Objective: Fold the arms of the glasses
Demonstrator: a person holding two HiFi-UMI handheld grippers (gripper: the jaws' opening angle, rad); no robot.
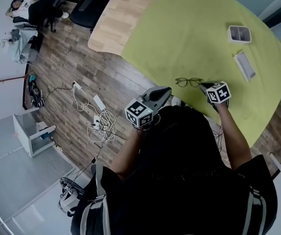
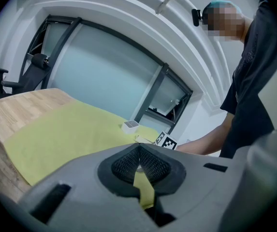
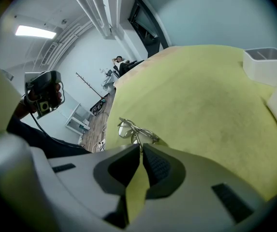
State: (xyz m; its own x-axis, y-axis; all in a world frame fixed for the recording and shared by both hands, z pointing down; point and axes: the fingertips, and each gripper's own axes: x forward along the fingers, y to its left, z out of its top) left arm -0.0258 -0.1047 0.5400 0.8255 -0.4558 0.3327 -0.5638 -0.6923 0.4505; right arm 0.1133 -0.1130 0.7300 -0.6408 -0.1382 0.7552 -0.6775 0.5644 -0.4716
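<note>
The glasses [image 1: 188, 82] [image 3: 134, 129], thin, dark-rimmed and round-lensed, lie on the yellow-green cloth [image 1: 189, 28] near its edge, one arm pinched between the jaws of the right gripper [image 3: 141, 147].

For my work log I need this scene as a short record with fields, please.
surface: yellow-green cloth over a wooden table
glasses: lying on the cloth near its front edge
right claw: shut on the tip of one arm of the glasses
left claw: shut, empty, held in the air away from the glasses
other things: white box and white tray, farther back on the cloth
</note>
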